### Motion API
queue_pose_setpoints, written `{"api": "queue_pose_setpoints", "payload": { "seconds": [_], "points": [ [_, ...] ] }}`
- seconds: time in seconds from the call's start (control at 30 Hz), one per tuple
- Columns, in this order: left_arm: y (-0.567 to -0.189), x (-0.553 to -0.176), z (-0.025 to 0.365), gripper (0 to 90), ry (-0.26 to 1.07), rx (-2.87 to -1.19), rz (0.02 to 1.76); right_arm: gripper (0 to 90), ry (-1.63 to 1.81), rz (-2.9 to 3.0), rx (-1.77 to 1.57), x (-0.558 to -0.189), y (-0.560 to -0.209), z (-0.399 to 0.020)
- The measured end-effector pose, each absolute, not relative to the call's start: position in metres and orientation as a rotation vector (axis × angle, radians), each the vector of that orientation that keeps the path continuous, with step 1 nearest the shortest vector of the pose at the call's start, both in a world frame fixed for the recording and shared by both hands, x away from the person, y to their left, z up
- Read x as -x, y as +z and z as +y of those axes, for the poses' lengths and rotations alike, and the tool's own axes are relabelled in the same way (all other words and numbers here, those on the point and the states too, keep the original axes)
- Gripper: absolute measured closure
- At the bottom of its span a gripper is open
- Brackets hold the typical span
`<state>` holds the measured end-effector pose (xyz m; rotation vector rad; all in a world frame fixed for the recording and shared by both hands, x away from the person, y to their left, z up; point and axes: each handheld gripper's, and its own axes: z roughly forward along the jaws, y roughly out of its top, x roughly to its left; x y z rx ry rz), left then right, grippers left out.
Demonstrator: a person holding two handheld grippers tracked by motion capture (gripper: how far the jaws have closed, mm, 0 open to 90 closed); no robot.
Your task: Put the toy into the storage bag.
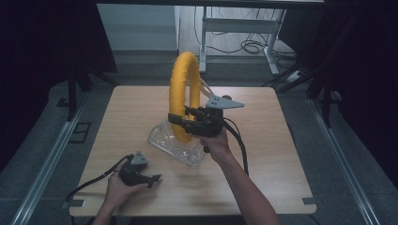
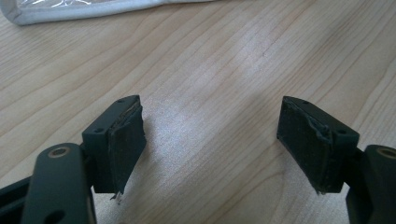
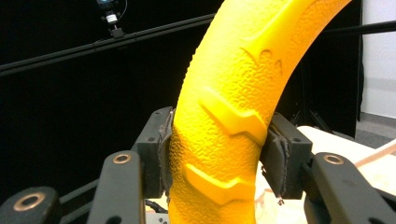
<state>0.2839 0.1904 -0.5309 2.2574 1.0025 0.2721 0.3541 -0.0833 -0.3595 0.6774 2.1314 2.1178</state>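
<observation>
Right tool [image 1: 180,119], held above the wooden counter [image 1: 281,154], pinches the lower part of an upright yellow ring [image 1: 180,89]; the right gripper view shows both pads pressed against the ring's [image 3: 224,140] pebbled surface with raised chevron ridges. No writing is legible on it. Below the ring, a clear plastic bag [image 1: 176,140] rests on the counter. Left tool [image 1: 152,180], jaws spread and empty, lies low at the near-left of the counter [image 2: 210,70], well apart from the ring.
</observation>
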Motion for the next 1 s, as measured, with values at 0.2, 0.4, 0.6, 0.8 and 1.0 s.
{"api": "queue_pose_setpoints", "payload": {
  "seconds": [0.2, 0.4, 0.6, 0.8, 1.0],
  "points": [
    [-0.531, -0.284, 0.19, 23.2, 0.272, -2.26, 1.003, 48.8, 2.125, 2.132, -0.698, -0.357, -0.368, -0.085],
    [-0.532, -0.284, 0.19, 23.1, 0.272, -2.26, 1.004, 48.8, 2.134, 2.136, -0.712, -0.358, -0.376, -0.085],
    [-0.532, -0.284, 0.19, 23.1, 0.271, -2.263, 1.002, 48.7, 2.134, 2.163, -0.738, -0.359, -0.382, -0.085],
    [-0.532, -0.284, 0.19, 23.2, 0.273, -2.266, 1.001, 48.5, 2.133, 2.175, -0.77, -0.362, -0.391, -0.086],
    [-0.532, -0.284, 0.189, 23.2, 0.272, -2.266, 1.0, 48.1, 2.105, 2.199, -0.771, -0.362, -0.396, -0.084]
  ]
}}
